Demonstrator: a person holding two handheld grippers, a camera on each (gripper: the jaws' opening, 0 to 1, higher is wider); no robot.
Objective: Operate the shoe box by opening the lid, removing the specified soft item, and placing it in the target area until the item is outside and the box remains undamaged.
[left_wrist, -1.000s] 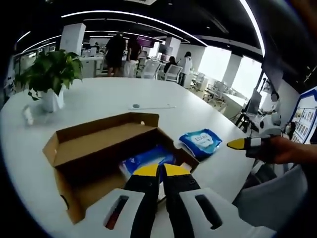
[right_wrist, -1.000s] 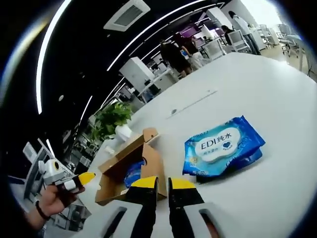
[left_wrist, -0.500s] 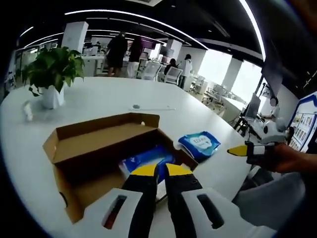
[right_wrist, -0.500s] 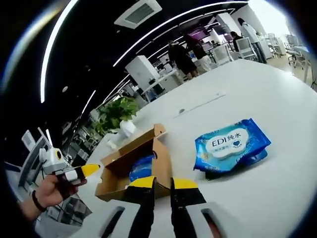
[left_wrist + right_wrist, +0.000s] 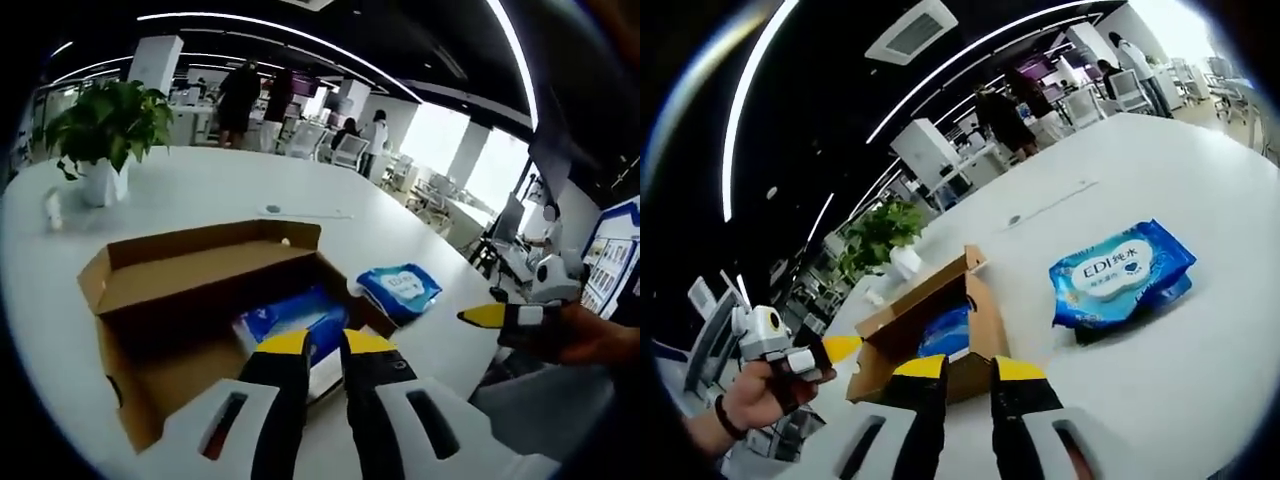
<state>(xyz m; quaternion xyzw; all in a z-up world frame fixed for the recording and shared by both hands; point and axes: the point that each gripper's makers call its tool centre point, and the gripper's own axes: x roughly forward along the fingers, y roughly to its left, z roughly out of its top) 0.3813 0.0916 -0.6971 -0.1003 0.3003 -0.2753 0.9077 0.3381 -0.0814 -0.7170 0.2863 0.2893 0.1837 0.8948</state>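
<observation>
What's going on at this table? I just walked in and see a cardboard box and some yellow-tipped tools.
A person holds a two-jaw gripper in each hand over a white table. The shoe box sits open, with a blue soft pack inside it. Another blue wipes pack already lies on the table beside the box. The left gripper hovers at the box's near edge, holding nothing. The right gripper hangs off to the side, also empty. A potted plant stands farther back.

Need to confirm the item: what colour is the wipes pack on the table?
Blue with a white label, wipes pack; clearest in the right gripper view.
</observation>
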